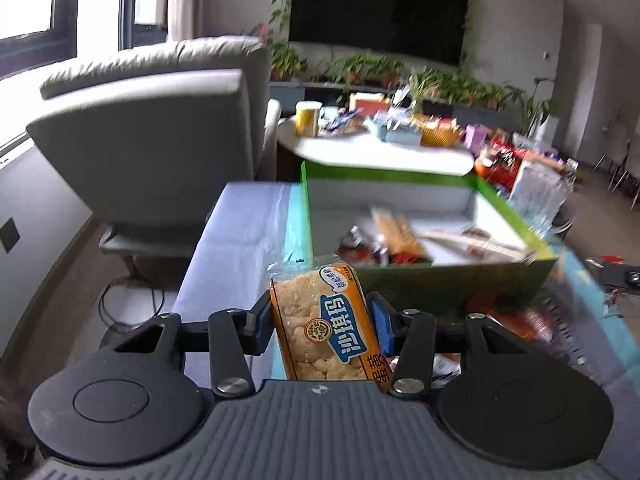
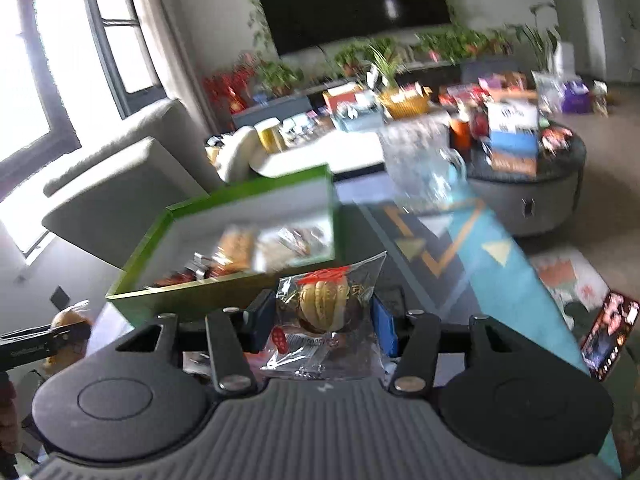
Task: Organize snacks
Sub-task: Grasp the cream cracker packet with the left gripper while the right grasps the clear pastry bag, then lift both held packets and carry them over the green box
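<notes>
Your left gripper (image 1: 320,326) is clamped on an orange sachima pack (image 1: 324,320), blue pads pinching its two long sides, lower centre of the left wrist view. Pack stands roughly upright, top seal poking up over the near wall of the green box (image 1: 440,280), which fills the centre-right. Pack isn't inside yet; it looks short of the box.

Your right gripper (image 2: 324,320) is closed on a clear-wrapped pastry (image 2: 324,308), lower centre of the right wrist view, pads on either side of the round cake w/ loose film flaring above and below. The green box sits upper left of that pastry, open, w/ several wrapped snacks (image 2: 240,252) already lying in it; they're too blurred to name.

Handling, as a guess: both items are light. Sachima is a soft, crumbly puffed bar, so squeeze only enough to keep it; gripping mid-body across the narrow width, as you have it, seems right. The pastry is flaky and fragile, and its film looks slick, so pinch the cake itself, not the wrapper tails, or it may slide out.

Further out: a patterned cloth (image 2: 500,272) to the right, a grey armchair (image 1: 160,140) upper left, a cluttered round table (image 1: 380,152) behind the box, and a dark TV (image 1: 380,12) at top.
</notes>
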